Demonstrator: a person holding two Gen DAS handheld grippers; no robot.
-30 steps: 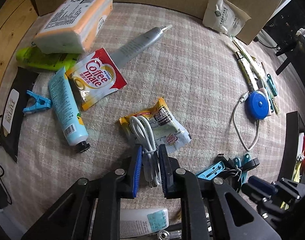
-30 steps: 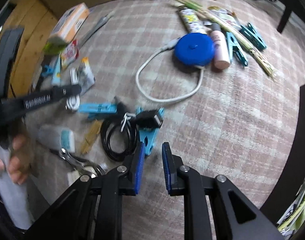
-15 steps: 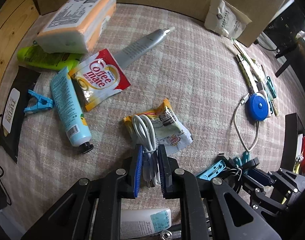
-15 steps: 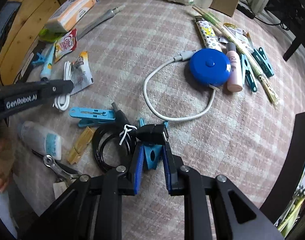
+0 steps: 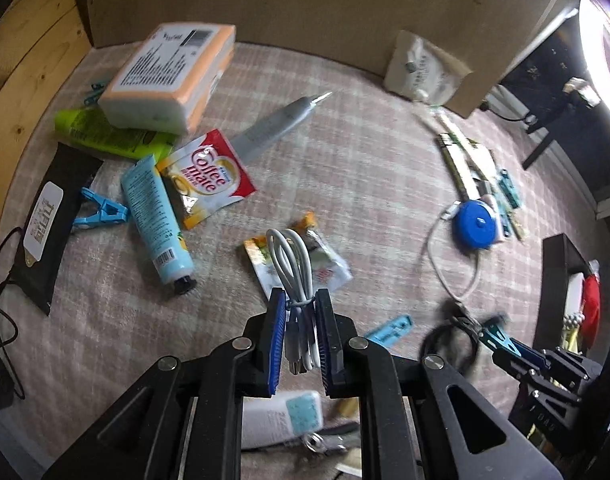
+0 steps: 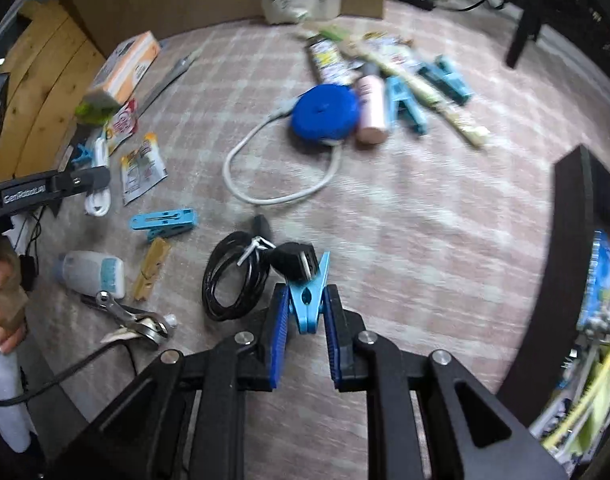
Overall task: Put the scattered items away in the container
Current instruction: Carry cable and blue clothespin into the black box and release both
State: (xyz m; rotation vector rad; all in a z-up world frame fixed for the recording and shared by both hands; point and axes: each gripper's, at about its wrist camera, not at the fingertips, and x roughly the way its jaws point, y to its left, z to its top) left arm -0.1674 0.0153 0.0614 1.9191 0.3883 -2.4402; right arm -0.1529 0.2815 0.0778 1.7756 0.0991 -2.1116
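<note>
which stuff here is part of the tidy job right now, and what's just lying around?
In play:
- left gripper, shut on the white cable bundle
- right gripper, shut on the blue clothespin

Lying about on the checked cloth:
- black cable coil
- blue tape measure
- Coffee mate sachet
- light blue tube
- tissue pack

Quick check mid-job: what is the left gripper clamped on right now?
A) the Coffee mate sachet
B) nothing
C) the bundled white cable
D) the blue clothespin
C: in the left wrist view the left gripper has both blue pads closed against the bundled white cable.
</note>
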